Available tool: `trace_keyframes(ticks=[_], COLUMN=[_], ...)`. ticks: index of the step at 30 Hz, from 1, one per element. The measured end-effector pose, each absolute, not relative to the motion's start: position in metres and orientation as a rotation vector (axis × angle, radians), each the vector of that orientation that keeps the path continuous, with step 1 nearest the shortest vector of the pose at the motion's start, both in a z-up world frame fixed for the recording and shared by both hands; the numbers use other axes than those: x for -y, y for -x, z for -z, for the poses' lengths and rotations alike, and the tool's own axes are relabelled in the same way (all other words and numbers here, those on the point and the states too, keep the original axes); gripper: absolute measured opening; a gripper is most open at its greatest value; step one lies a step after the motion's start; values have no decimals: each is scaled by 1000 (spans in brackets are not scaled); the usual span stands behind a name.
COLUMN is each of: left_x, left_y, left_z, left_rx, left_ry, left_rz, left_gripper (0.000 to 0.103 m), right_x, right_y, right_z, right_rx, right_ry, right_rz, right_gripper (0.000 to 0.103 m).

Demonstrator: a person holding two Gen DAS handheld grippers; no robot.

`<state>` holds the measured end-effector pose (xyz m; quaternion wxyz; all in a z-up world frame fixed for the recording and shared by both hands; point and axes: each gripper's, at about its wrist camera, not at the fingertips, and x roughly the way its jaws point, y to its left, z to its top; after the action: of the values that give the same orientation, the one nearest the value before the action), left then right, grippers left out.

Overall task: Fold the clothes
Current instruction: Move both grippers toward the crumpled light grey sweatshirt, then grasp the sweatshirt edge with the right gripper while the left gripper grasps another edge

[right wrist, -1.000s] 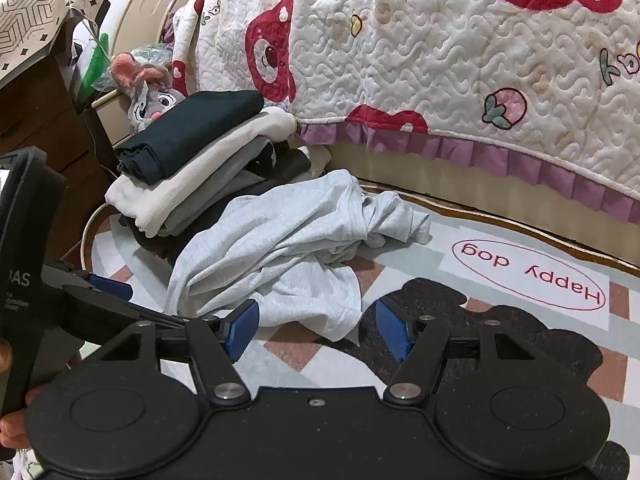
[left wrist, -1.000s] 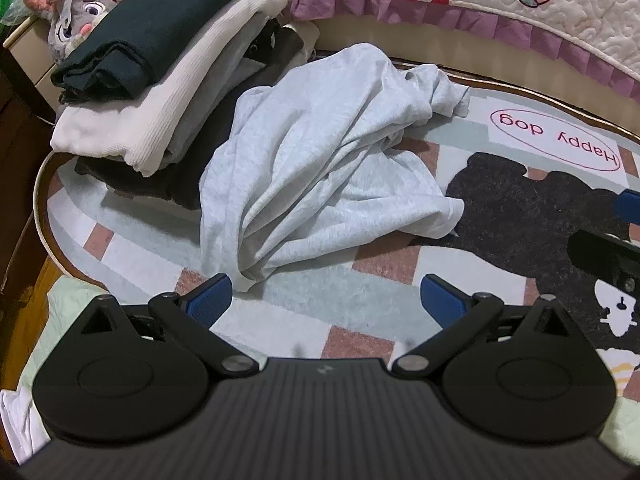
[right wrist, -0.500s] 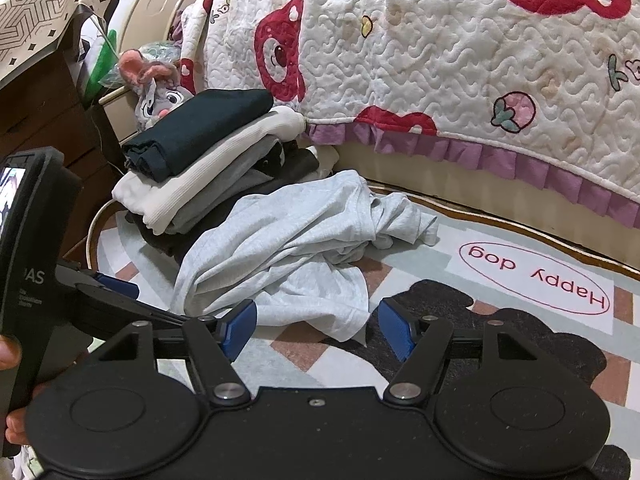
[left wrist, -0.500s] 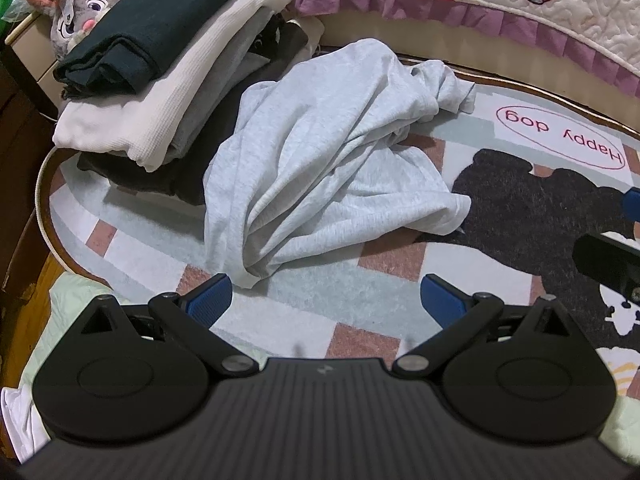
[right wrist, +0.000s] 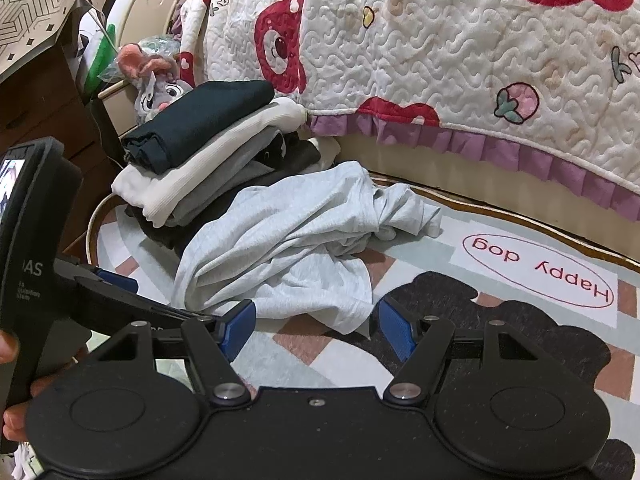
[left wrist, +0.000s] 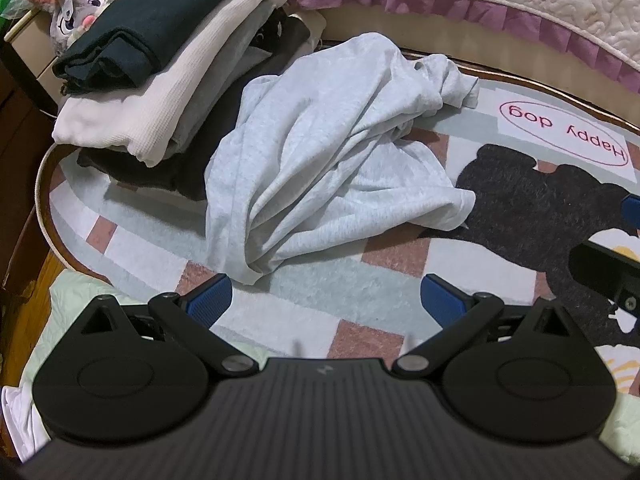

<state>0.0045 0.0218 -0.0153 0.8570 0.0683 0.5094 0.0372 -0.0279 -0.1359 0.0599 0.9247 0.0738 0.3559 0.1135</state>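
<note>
- Left wrist view: the crumpled light-grey garment (left wrist: 332, 152) lies on the rug (left wrist: 320, 300), leaning against the folded pile (left wrist: 168, 64).
- Both my left gripper (left wrist: 324, 300) and right gripper (right wrist: 314, 326) hang spread, empty.
- I'd pinch its near hem and drag it flat first.

My left tool (left wrist: 324, 298) hovers with its blue fingers spread wide, gripping nothing. My right tool (right wrist: 314, 330) sits just to its right, fingers likewise parted and empty. My fingertips (right wrist: 8, 350) curl round the left tool's handle.
</note>
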Motion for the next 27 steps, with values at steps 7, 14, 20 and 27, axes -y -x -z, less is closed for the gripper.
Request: trace_keyframes(ticks=[7, 14, 20, 27], left_x=[-30, -65, -97, -136], left_y=[-2, 1, -5, -17], left_z=[38, 70, 101, 118], left_rx=[-962, -914, -955, -948], left_ry=[-136, -12, 14, 36], left_rz=[-47, 56, -24, -56], left_gripper=[102, 102, 94, 72], right_x=[129, 121, 114, 98], right_y=[20, 14, -4, -36], right_z=[-39, 7, 35, 71], right_rx=[-721, -790, -782, -749], right_ry=[-66, 26, 25, 34], right_rz=[-170, -163, -200, -192], right_gripper=[83, 83, 83, 83])
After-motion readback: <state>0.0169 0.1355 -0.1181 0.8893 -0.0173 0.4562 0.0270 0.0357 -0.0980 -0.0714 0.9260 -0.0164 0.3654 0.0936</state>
